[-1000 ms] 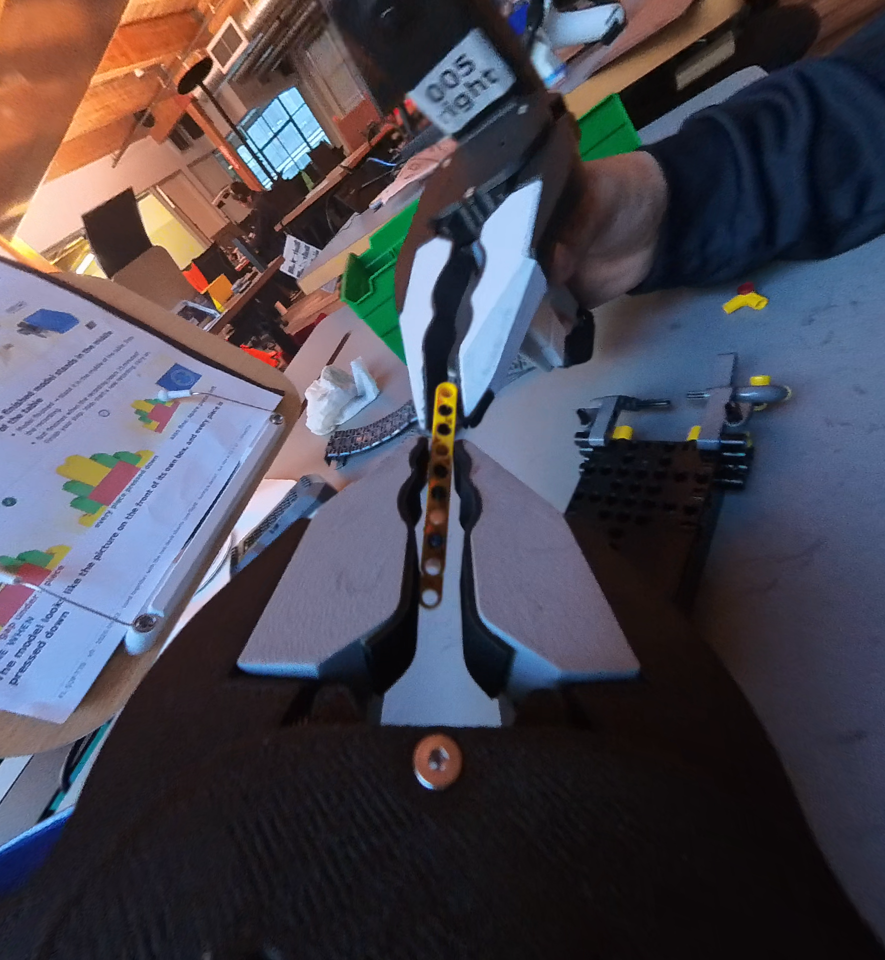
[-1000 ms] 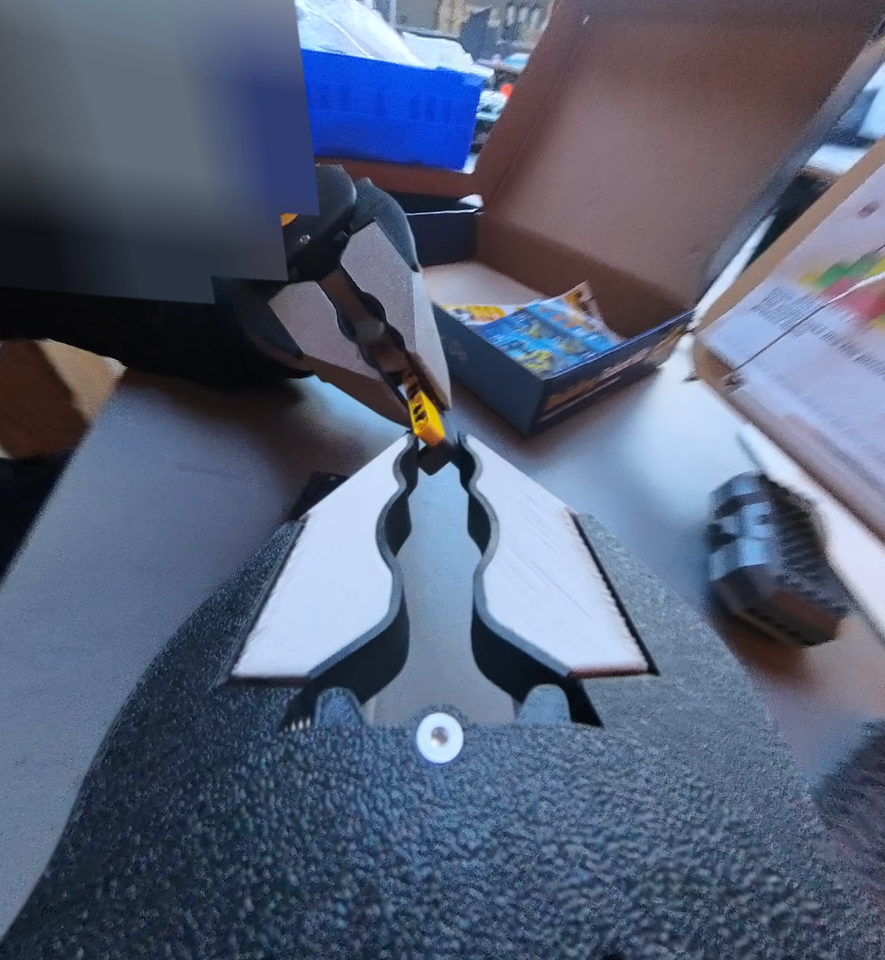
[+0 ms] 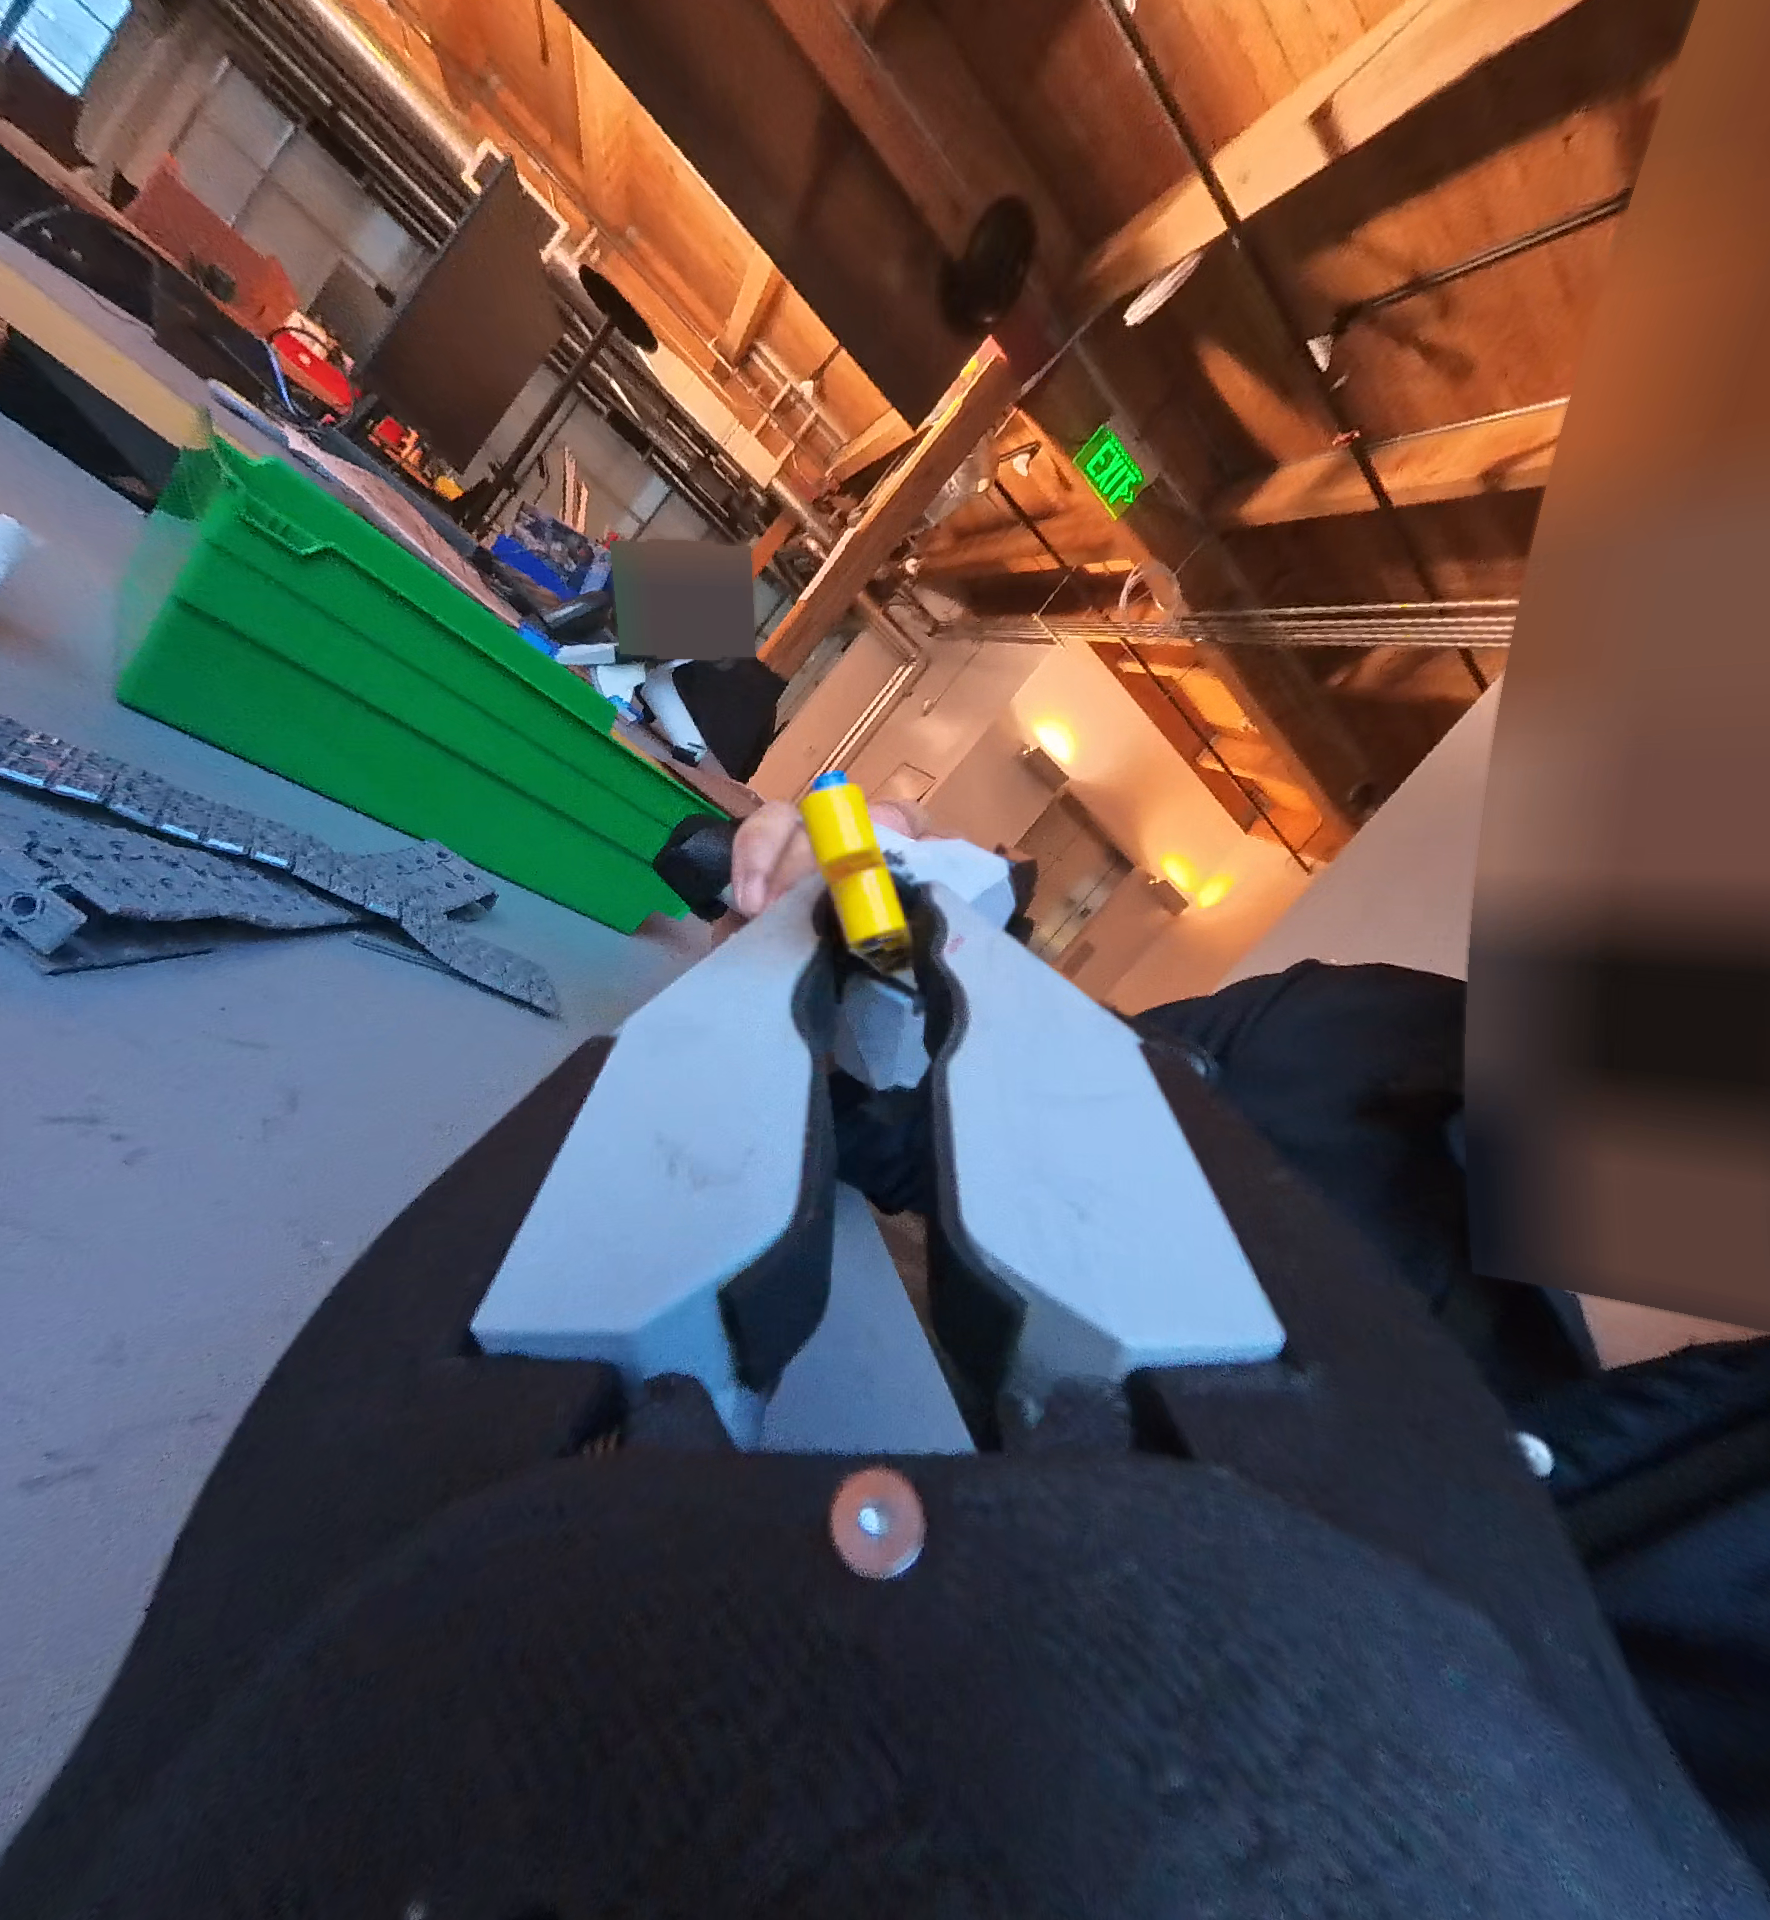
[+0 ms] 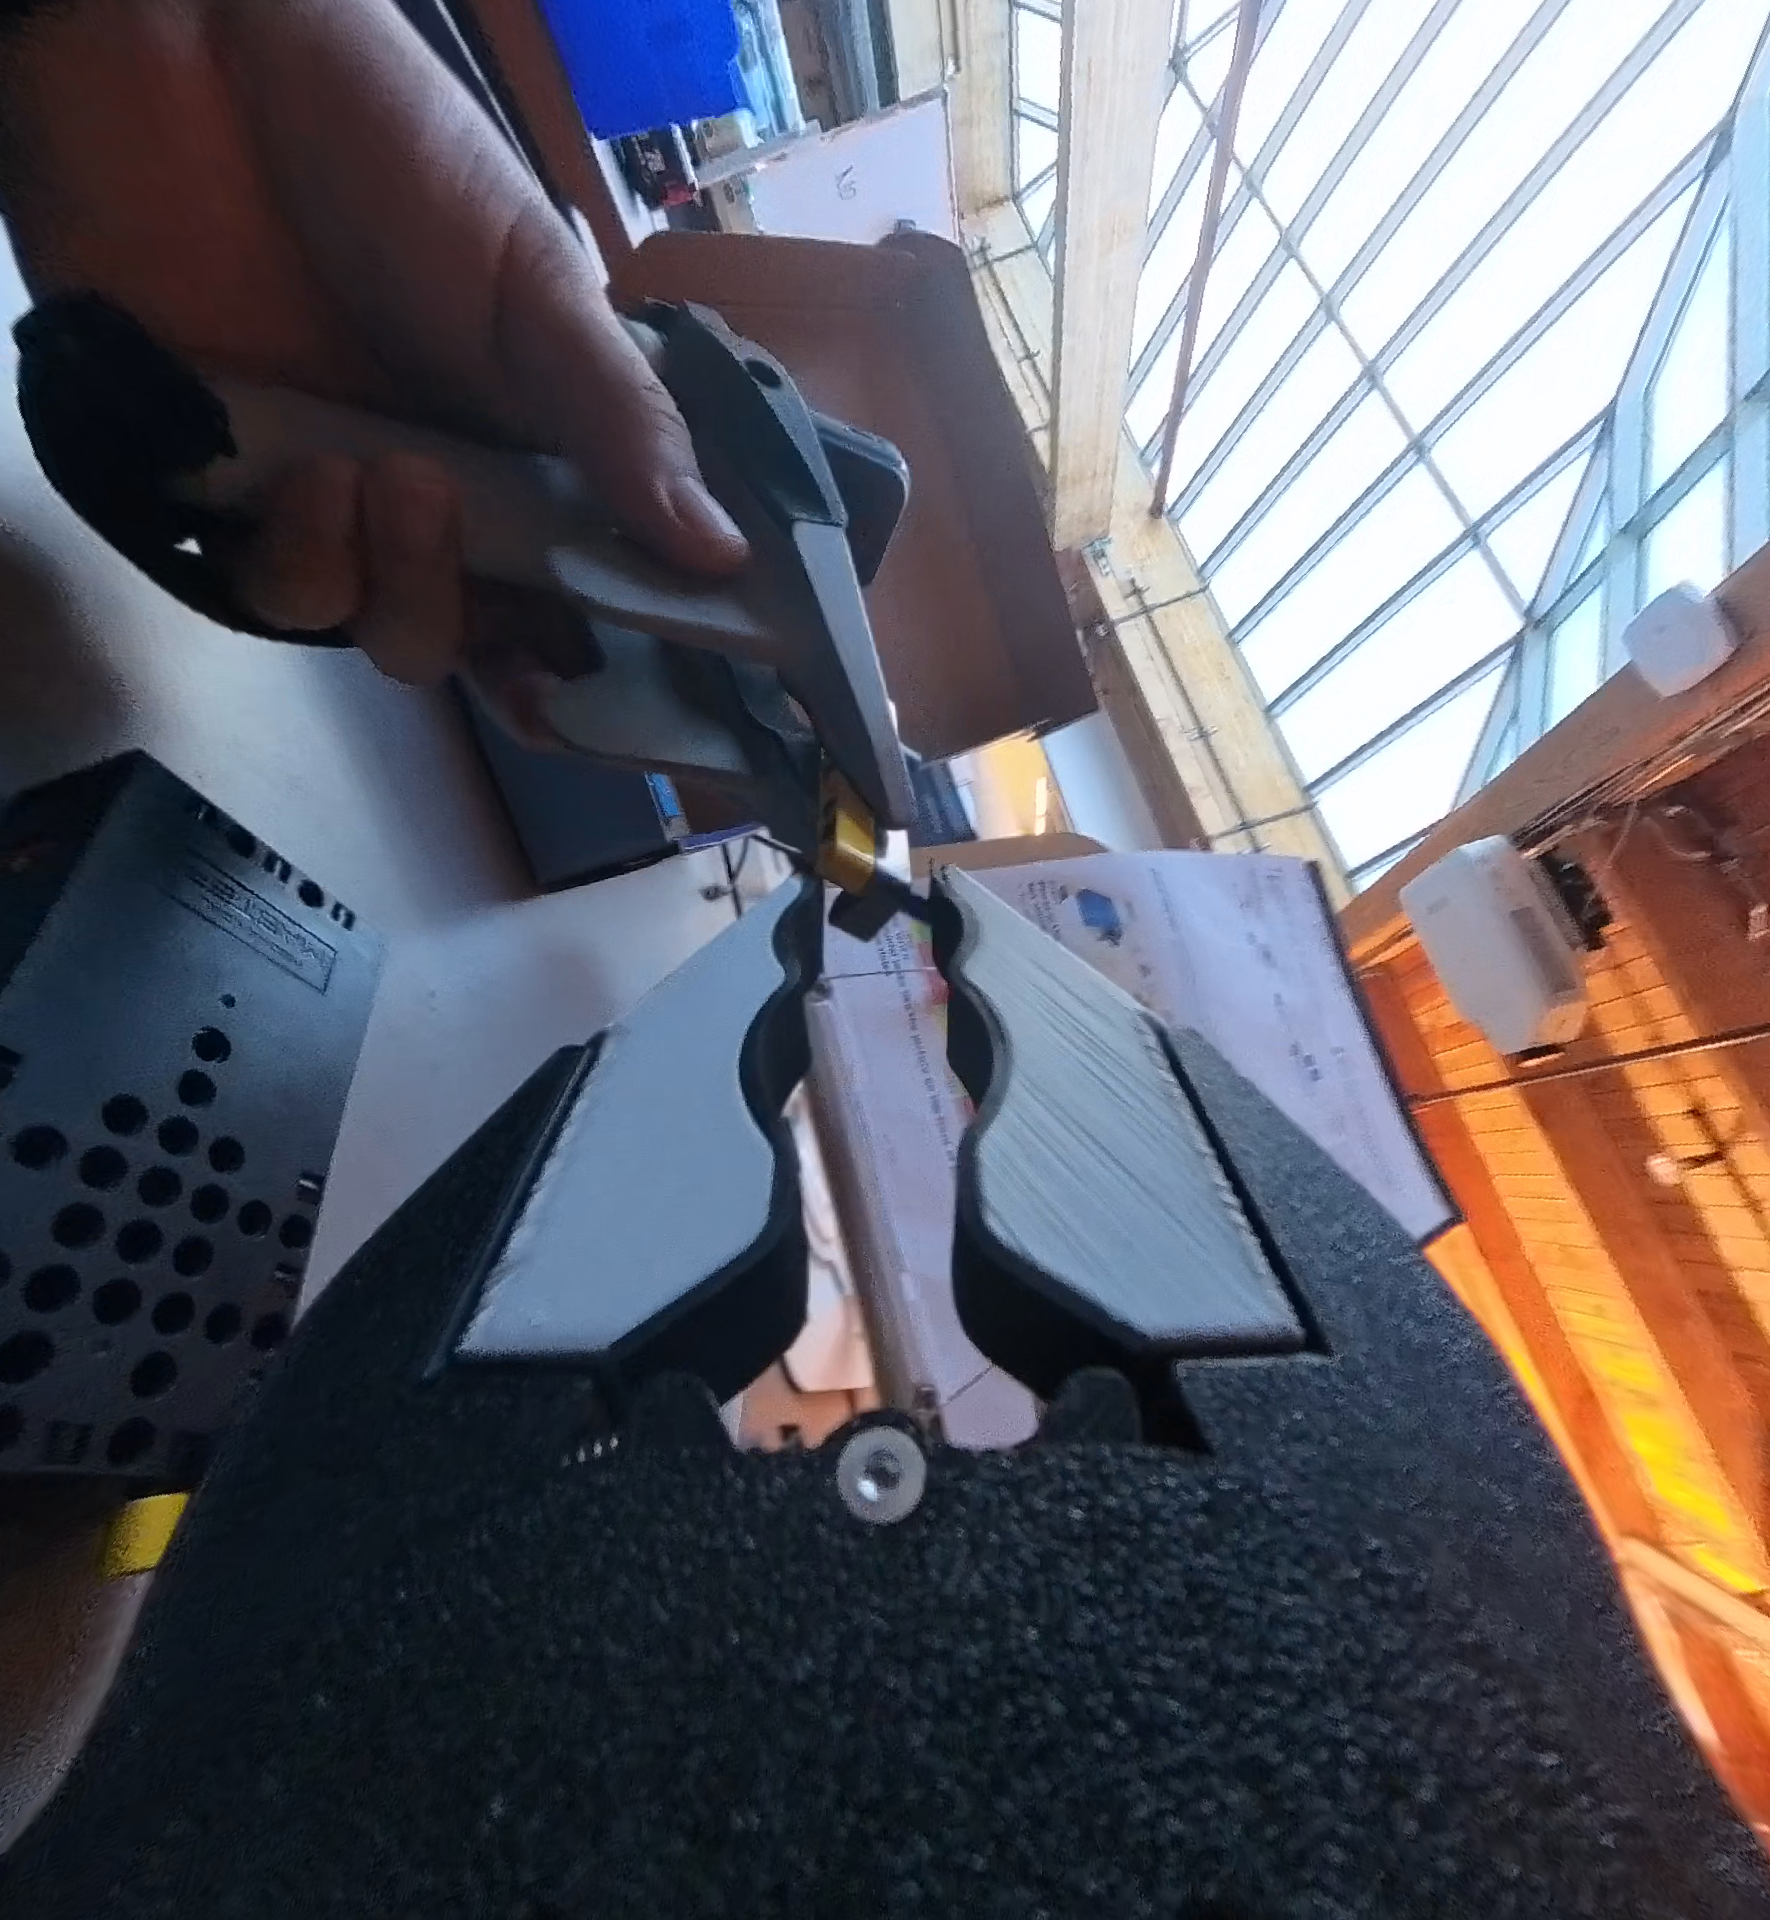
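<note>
Clearly, the left tool is clamped on a yellow beam. Right tool stands apart, tips beside the beam's end.

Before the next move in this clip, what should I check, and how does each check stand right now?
1. Left hand-held gripper shut on the yellow beam: ok.
2. Right hand-held gripper open, tips either side of the black piece at the beam's end: ok.
3. Contact between the right hand-held gripper and the black piece: cannot tell.
4. Black piece fully seated in the beam: cannot tell.
5. Beam held clear of the table: ok.
</note>
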